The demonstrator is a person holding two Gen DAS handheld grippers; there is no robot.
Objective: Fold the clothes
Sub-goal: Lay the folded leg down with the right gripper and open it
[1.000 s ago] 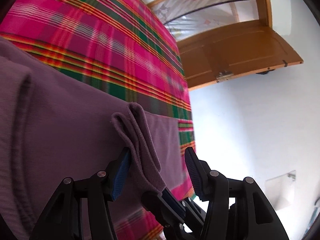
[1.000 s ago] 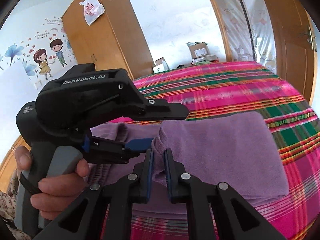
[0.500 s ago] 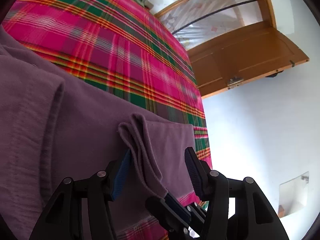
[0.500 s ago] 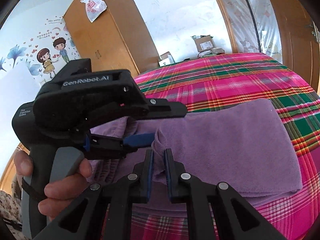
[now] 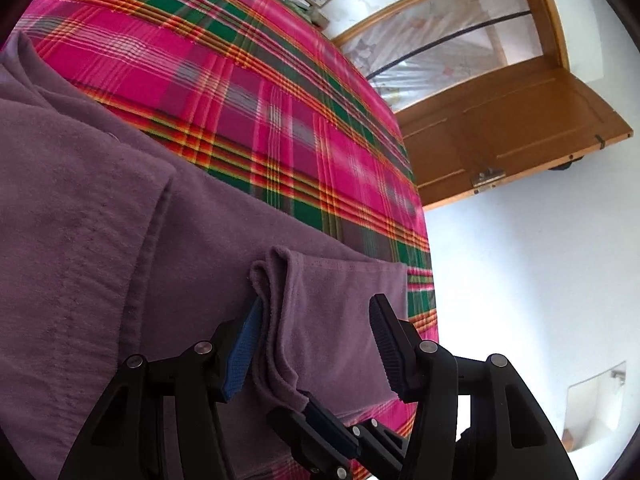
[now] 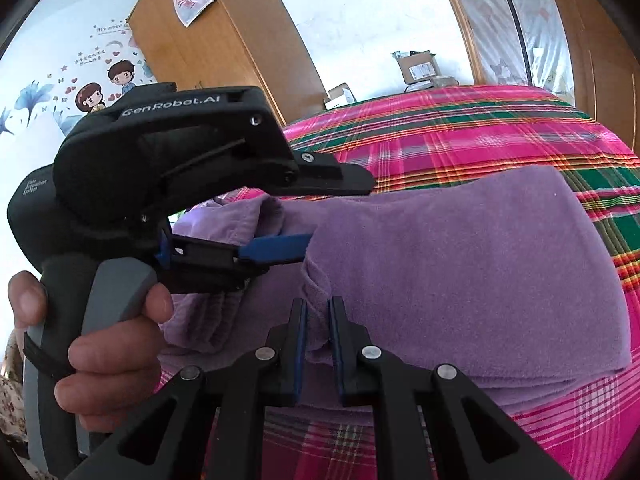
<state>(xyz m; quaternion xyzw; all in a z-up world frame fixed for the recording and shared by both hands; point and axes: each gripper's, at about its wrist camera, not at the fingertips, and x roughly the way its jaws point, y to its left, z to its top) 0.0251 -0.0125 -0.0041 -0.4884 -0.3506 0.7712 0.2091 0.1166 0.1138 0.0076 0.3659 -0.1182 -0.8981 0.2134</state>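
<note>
A purple garment (image 6: 460,264) lies partly folded on the pink and green plaid bed cover (image 6: 460,140). My right gripper (image 6: 318,308) is shut on a raised fold of it near the front edge. In the left wrist view that fold (image 5: 280,312) stands between the wide-apart fingers of my left gripper (image 5: 316,304), close against the left blue pad (image 5: 244,344) and clear of the right one. The right gripper's tips (image 5: 308,408) pinch the fold from below. A hand (image 6: 112,356) holds the left gripper (image 6: 340,212), open beside the cloth.
A wooden door (image 5: 500,136) stands open past the bed's right edge, with white wall and floor beside it. A wooden wardrobe (image 6: 224,40) with a plastic bag on top and cardboard boxes (image 6: 416,66) sit beyond the bed's far side. The plaid cover (image 5: 240,92) stretches away behind the garment.
Both views have tipped, showing more of the bed beyond the garment. The right gripper has sunk a little with the pinched fold. Neither gripper's opening has changed.
</note>
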